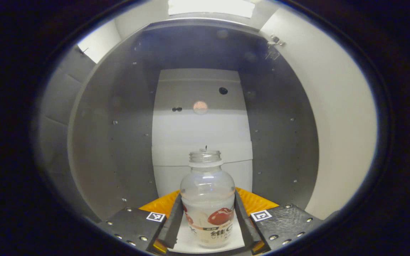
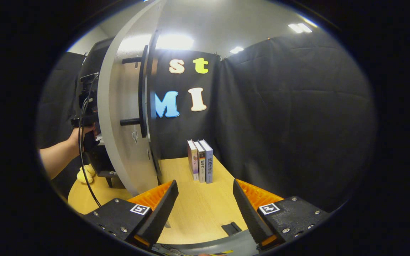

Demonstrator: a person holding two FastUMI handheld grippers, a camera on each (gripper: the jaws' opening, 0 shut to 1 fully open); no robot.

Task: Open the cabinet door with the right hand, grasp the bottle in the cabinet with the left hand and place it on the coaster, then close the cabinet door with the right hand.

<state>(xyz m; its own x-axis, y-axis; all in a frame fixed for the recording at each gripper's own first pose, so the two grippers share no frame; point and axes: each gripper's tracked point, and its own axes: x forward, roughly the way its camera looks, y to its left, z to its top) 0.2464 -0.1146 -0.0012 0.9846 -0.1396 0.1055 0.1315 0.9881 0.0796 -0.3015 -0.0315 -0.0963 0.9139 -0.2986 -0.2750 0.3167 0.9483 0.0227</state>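
Inside the grey cabinet [image 1: 112, 117], the left gripper [image 1: 208, 220] pinches the bottle [image 1: 208, 199] between its fingers. Next it should lift it out toward the coaster, I think. Beside the open cabinet door [image 2: 123, 142], the right gripper [image 2: 205, 209] is spread and holds nothing.

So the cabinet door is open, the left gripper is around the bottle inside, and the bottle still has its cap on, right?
Not quite: the bottle has no cap; the left gripper view shows its open threaded neck. The door is open, and the left gripper is around the bottle inside.

Bottle [image 1: 207, 199]: clear glossy plastic w/ paper-look label. Cabinet door [image 2: 121, 117]: smooth matt white panel. Table [image 2: 198, 209]: light wood-grain, satin. Jaws: ribbed matt black pads, orange plastic backing
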